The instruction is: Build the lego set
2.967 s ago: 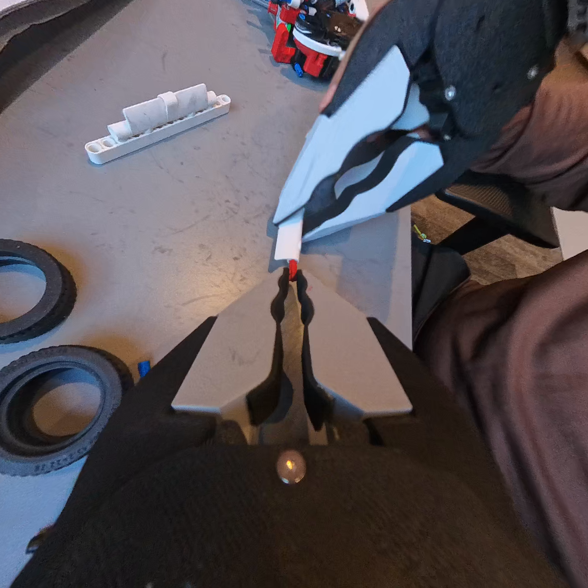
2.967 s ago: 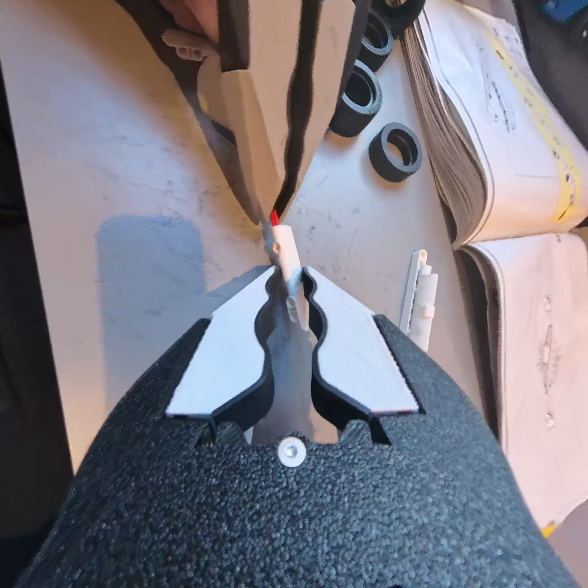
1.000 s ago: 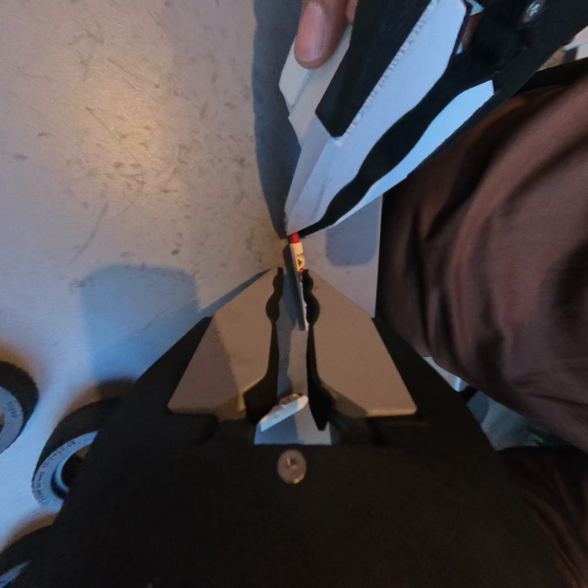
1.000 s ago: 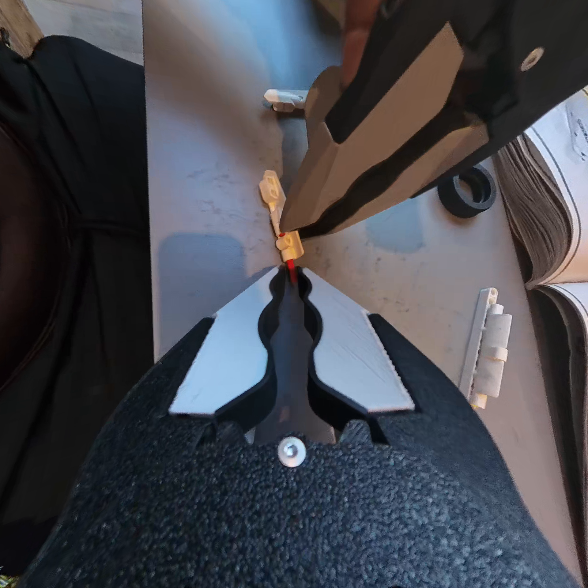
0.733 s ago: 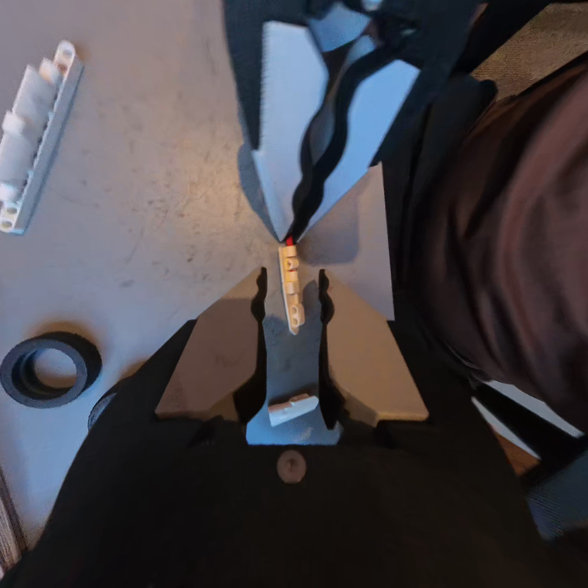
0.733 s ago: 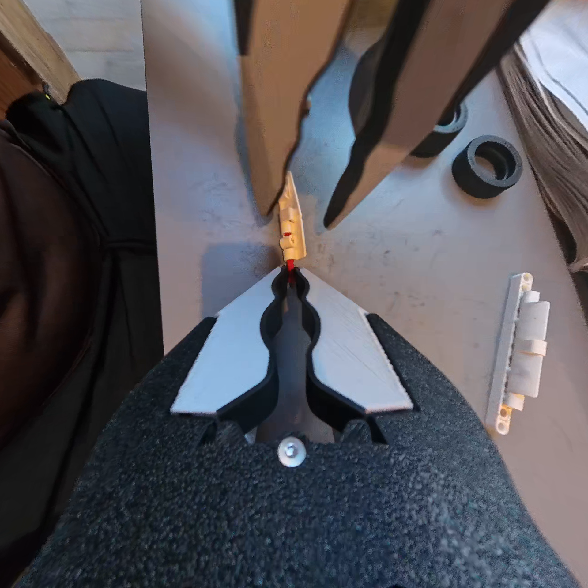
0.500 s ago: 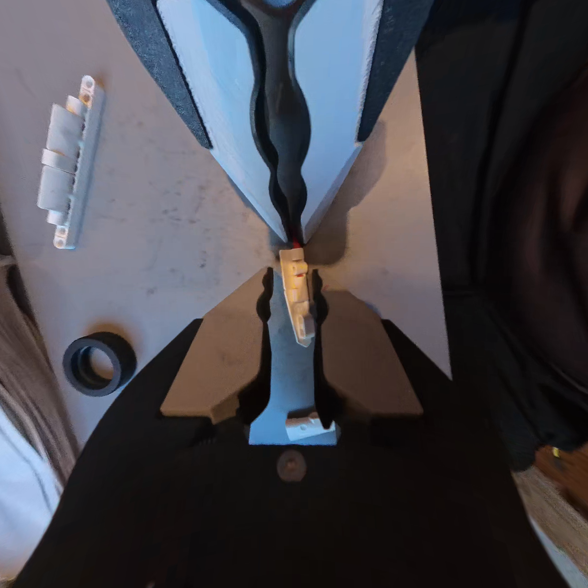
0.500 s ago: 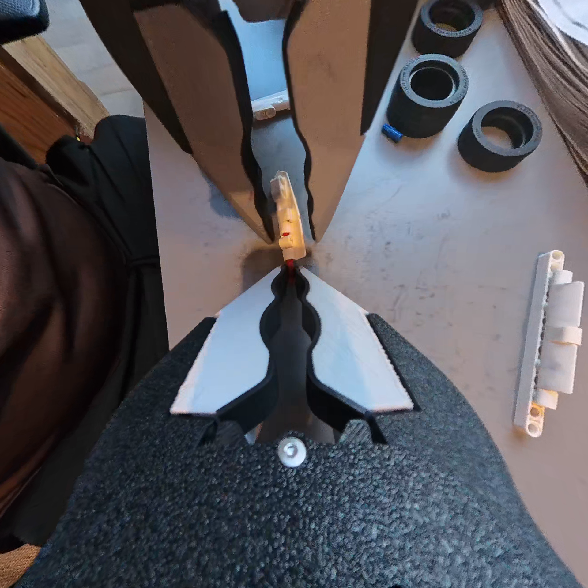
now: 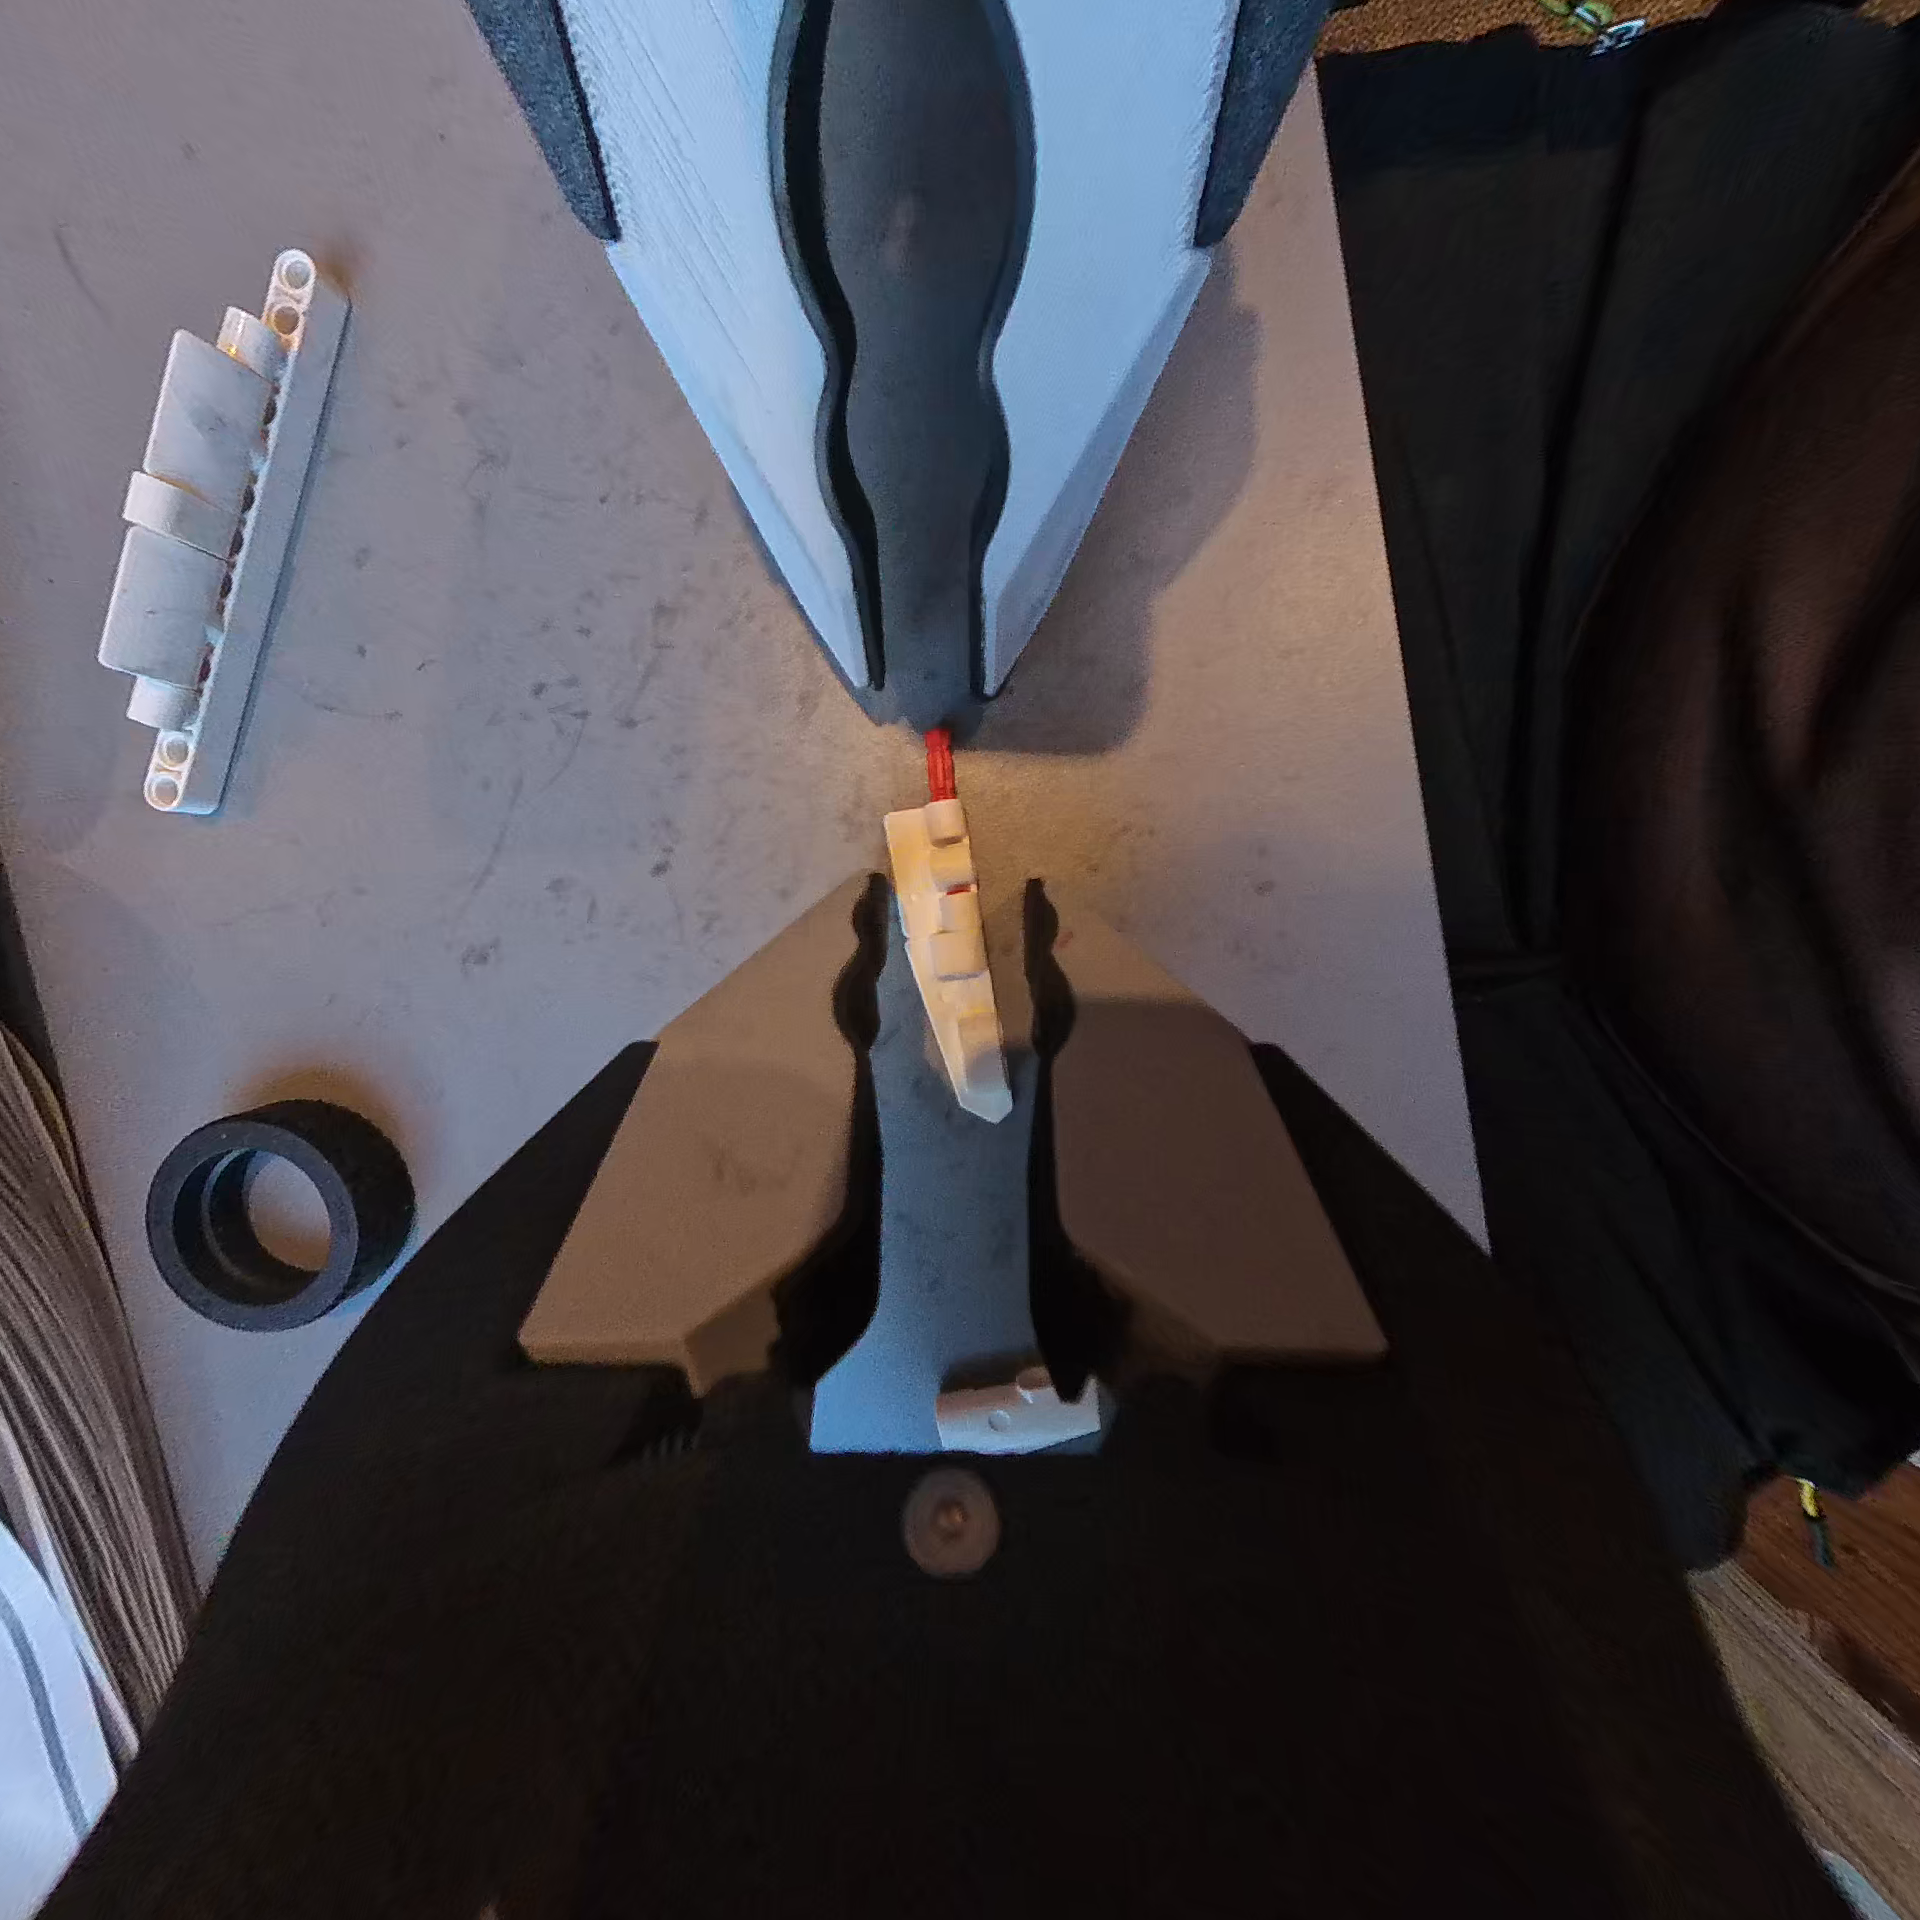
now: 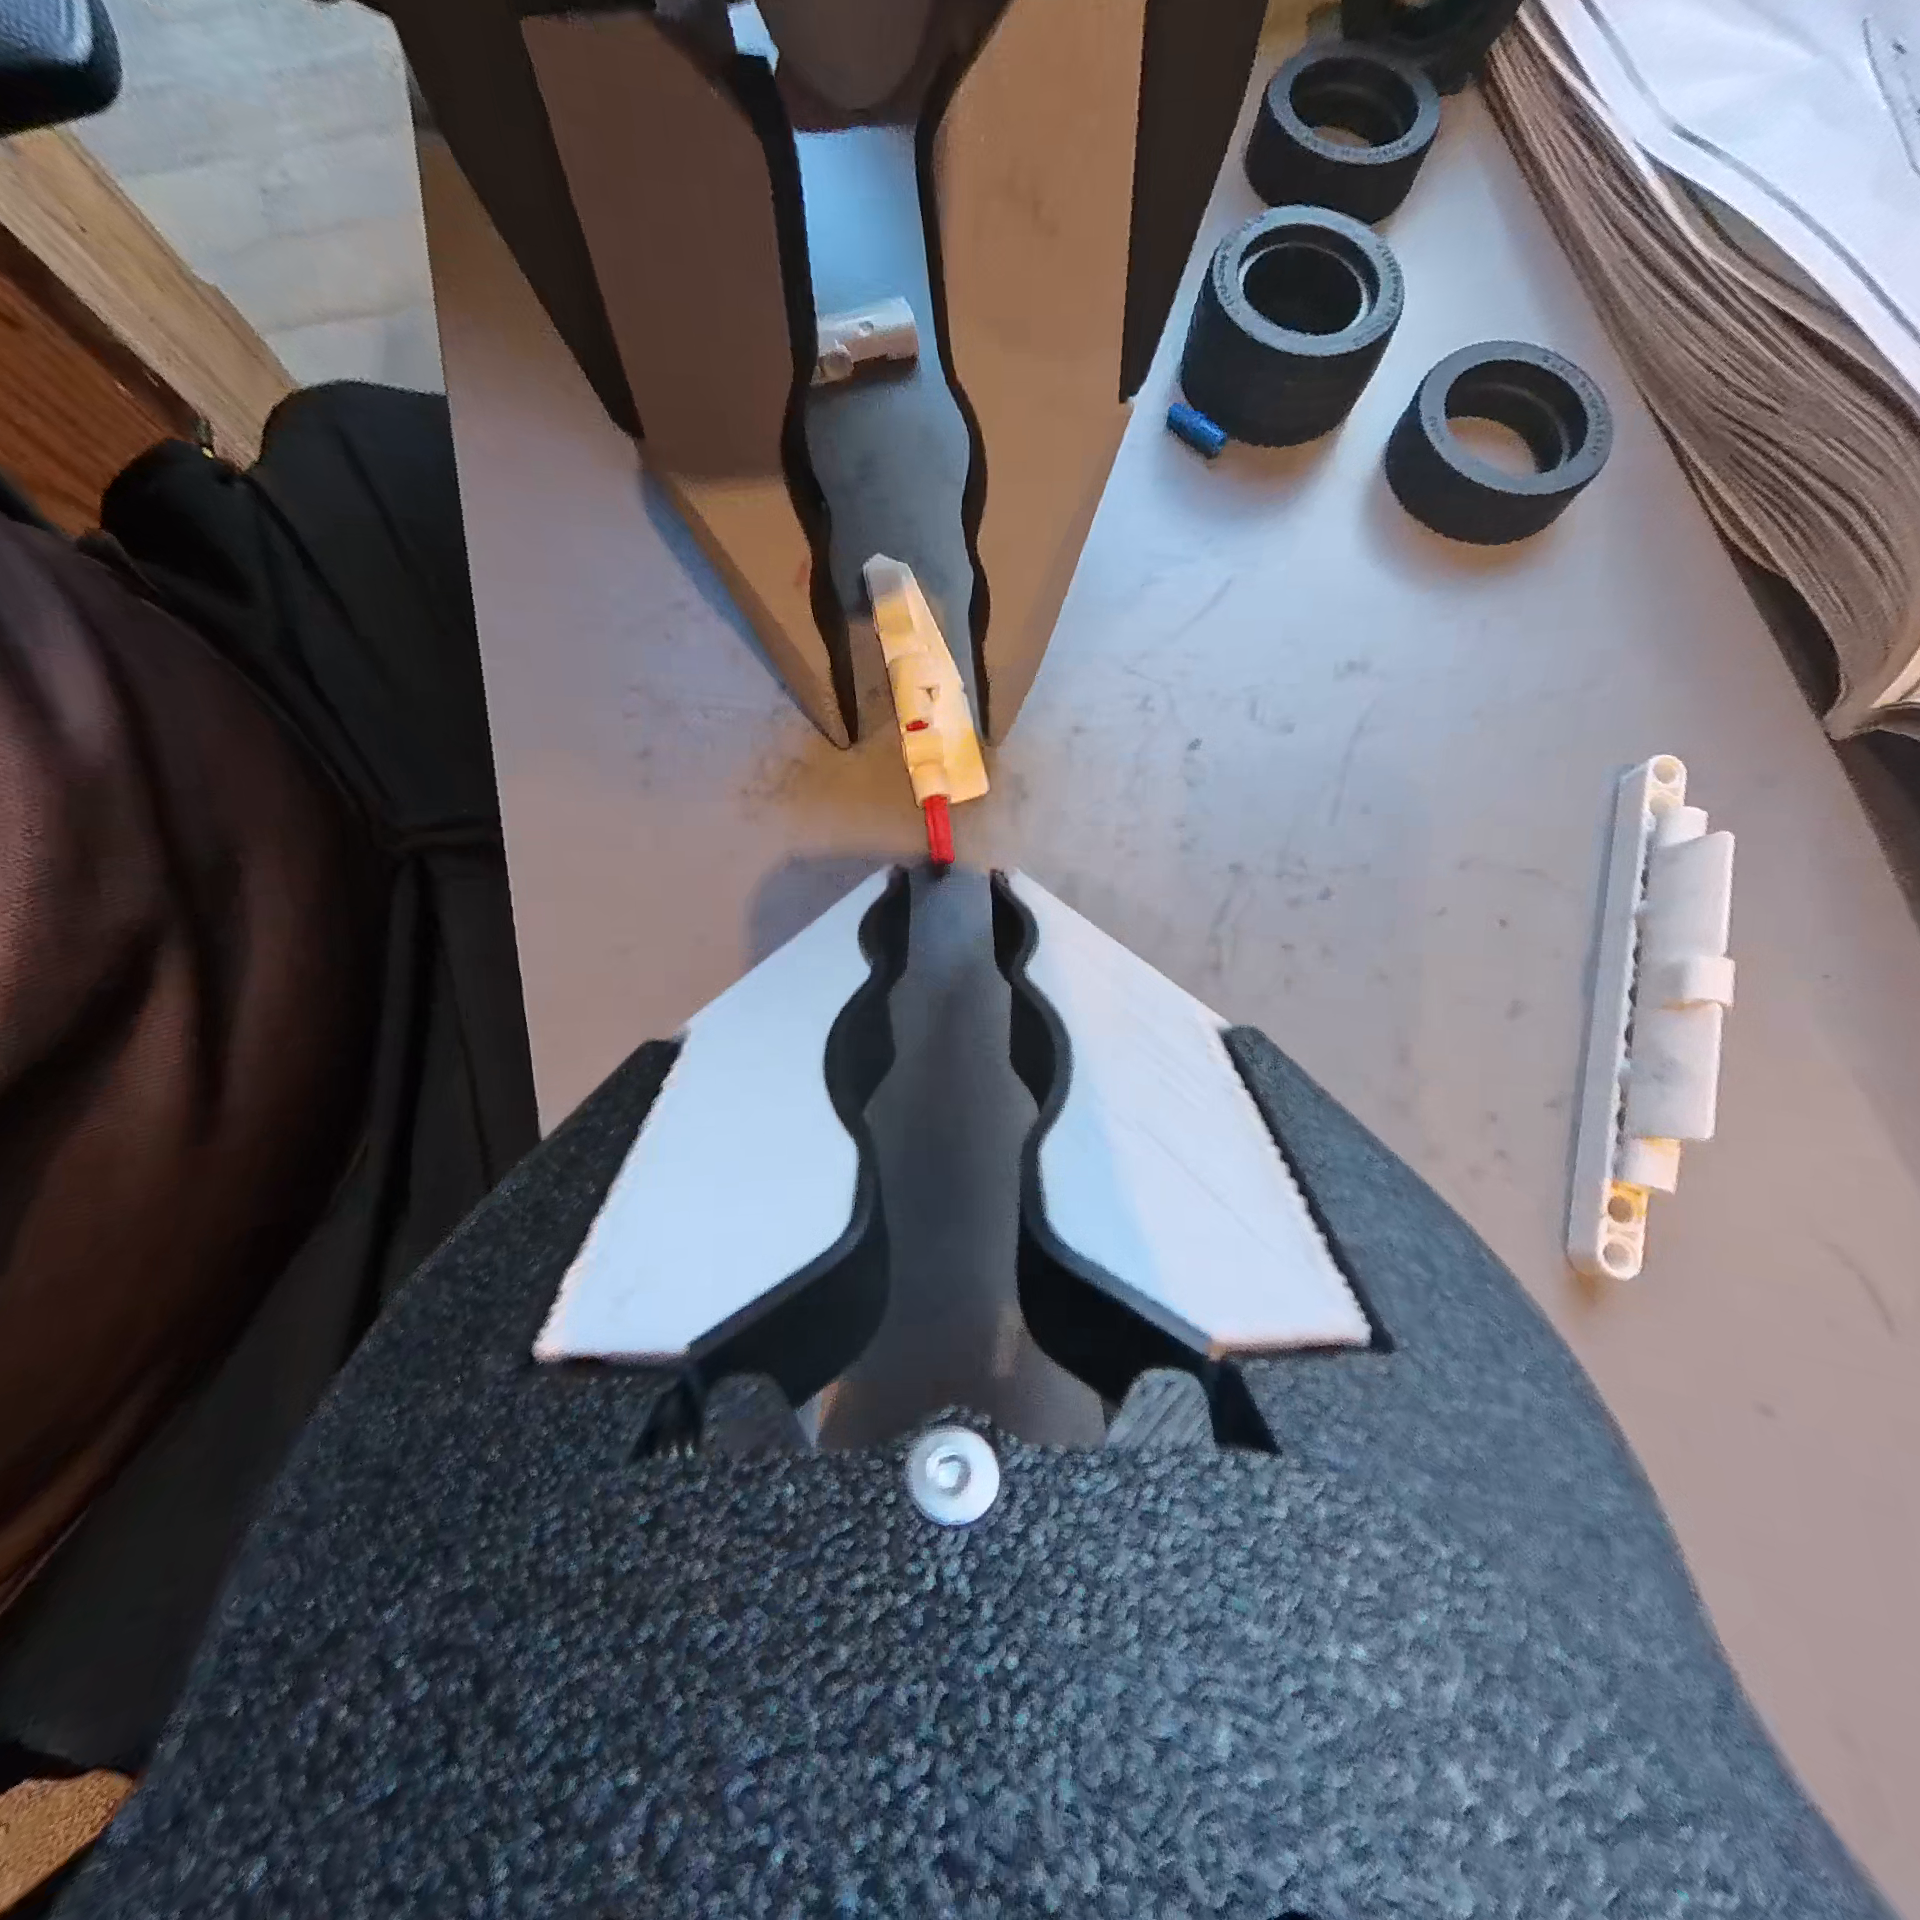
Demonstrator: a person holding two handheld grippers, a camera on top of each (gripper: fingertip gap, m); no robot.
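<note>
A small white lego piece (image 9: 945,956) with a red pin (image 9: 938,764) sticking out of one end lies low over the grey table (image 9: 520,831). My left gripper (image 9: 951,883) is open, with its fingers on either side of the white piece and a gap on both sides. My right gripper (image 10: 943,875) faces it head-on and is open. The tip of the red pin (image 10: 940,831) sits right at the gap between its fingertips. In the right wrist view the white piece (image 10: 925,707) shows between the left gripper's fingers (image 10: 920,740). I cannot tell whether the piece rests on the table.
A white beam assembly (image 10: 1652,1018) lies to the right. Three black tyres (image 10: 1294,312) and a blue pin (image 10: 1195,426) lie beyond it. An open booklet (image 10: 1714,312) is at far right. A small white part (image 9: 1018,1413) lies behind the left fingers. A person's dark clothing (image 9: 1662,727) is at the table edge. The grippers are tip to tip, or close to it.
My right gripper has opened and let go of the red pin, and now sits slightly back from it. My left gripper stays open around the white piece.
</note>
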